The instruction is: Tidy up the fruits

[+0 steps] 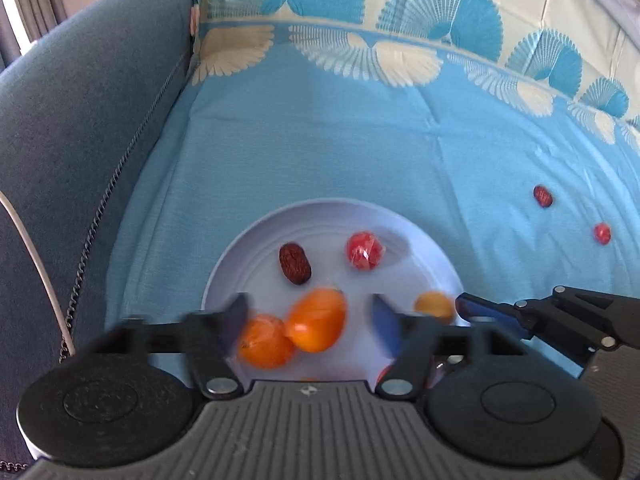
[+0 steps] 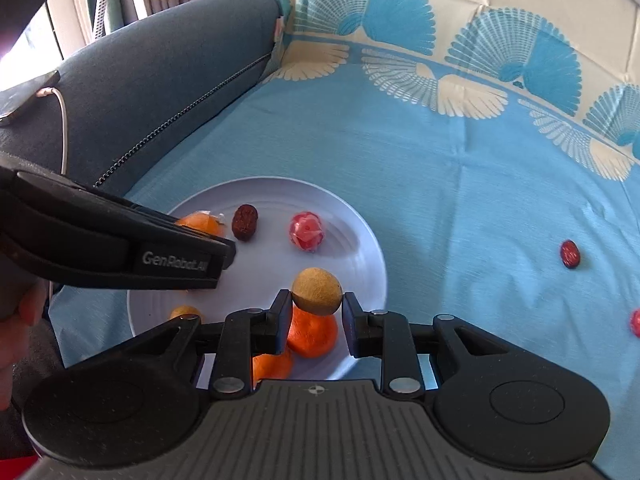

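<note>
Right gripper (image 2: 316, 312) jaws just apart around longan (image 2: 317, 290); release low over plate (image 2: 360, 232). Left gripper (image 1: 308, 312) jaws wide apart.

Your plate (image 2: 360, 240) sits on the cloth (image 2: 440, 184) beside the sofa arm (image 2: 160, 80), holding most fruit; two small fruits (image 2: 569, 254) lie apart to its right.

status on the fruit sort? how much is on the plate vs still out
Mostly done. On the plate: a dark date, a red wrapped fruit and several orange fruits. In hand: the right tool brackets a tan round fruit over the plate, contact unclear; the left tool is open over the oranges. Left: a red date and a small red fruit on the blue cloth.
</note>
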Motion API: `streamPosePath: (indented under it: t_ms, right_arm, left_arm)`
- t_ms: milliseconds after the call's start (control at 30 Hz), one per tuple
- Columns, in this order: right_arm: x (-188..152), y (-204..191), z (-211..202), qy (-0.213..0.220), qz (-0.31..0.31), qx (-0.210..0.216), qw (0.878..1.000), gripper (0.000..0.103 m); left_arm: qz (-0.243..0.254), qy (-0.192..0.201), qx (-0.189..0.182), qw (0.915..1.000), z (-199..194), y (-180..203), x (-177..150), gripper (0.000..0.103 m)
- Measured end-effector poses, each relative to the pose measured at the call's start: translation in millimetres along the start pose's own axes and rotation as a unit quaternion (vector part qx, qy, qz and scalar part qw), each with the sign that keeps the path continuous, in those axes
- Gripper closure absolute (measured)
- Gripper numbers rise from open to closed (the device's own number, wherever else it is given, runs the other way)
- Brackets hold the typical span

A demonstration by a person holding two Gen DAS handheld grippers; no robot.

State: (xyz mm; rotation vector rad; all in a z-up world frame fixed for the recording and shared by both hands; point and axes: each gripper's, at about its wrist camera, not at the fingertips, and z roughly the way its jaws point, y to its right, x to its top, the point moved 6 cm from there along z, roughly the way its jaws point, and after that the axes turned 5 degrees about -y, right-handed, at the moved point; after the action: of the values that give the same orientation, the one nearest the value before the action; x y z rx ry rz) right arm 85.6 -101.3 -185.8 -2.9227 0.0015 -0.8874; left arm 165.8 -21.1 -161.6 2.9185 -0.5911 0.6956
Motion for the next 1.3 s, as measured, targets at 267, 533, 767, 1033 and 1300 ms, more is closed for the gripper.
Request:
streamPosePath:
  t_ms: [267,533,767,1033,1300]
  right_arm:
    - [-15.2,0.4,-45.5,-0.001,0.016,-0.003,1.0,0.014]
    - [-59.9,-18.6,-115.0,-0.005,0.021,0.0,1.0,0.006]
    - [-73.5,-31.6,-165.2,0.041,-0.004,-0.02,0.999,0.001]
    - [-78.3,-33.8,-210.7,0.092,-0.012,-0.032,0.995,0.001]
    - [-89.6,-34.1,-236.8,0.123,-0.015,-0.037,0.992,0.001]
  left_arm:
    - [-0.013,0.005,0.002,0.9999,-49.1,-4.2,-17.6,0.0]
    - [-0.067,-0.028,-0.009,0.9973,-102.1,-6.8,-79.2,0.0]
    - [-0.041,0.014,0.016,0.9989,-152.5,-0.6,-99.0,0.0]
    - [-0.024,0.052,0.034,0.9978,-191.0,11.3,-110.6,0.0]
    - [-0.007,0.065,0.038,0.9971,-211.1,25.3,-122.1,0.0]
